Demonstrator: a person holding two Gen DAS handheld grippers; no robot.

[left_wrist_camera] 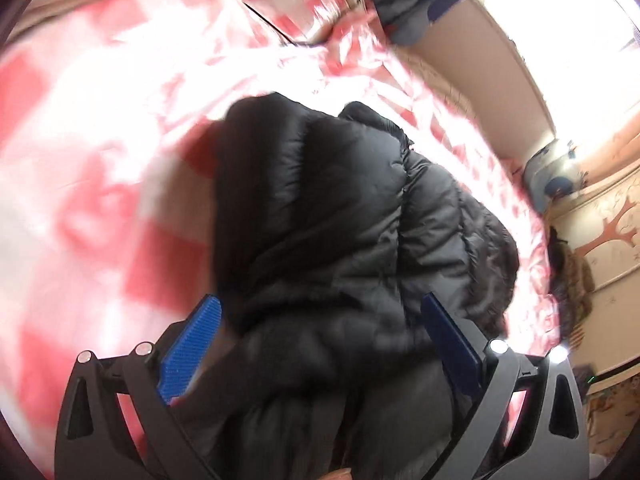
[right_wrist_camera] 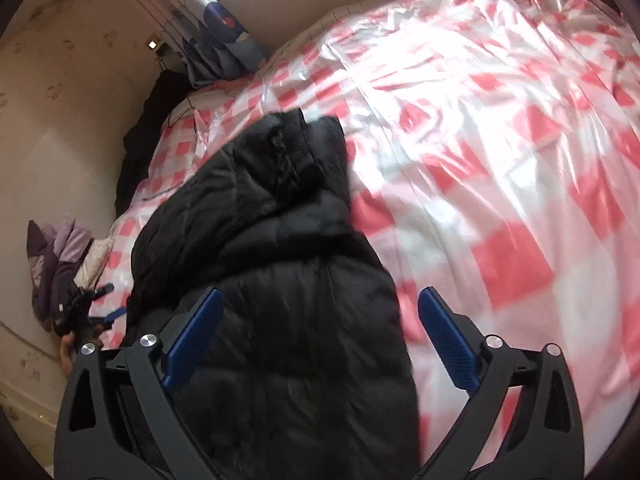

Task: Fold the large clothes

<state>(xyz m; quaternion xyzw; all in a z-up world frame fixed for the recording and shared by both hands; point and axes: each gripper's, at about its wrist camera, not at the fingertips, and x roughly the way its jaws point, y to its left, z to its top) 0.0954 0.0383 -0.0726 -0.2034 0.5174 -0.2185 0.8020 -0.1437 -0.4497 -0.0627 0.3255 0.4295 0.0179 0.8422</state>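
A black puffer jacket lies bunched on a bed with a pink-and-white checked cover. My left gripper is open, its blue pads wide apart on either side of the jacket's near end. In the right wrist view the same jacket runs from the near edge toward the wall. My right gripper is open over its near part, blue pads spread. The left gripper also shows small at the far left of the right wrist view, by the jacket's edge.
The checked cover is glossy and spreads wide to the right. A blue patterned cloth is piled by the wall at the bed's head. A purple garment lies at the bed's left edge. A beige wall borders the bed.
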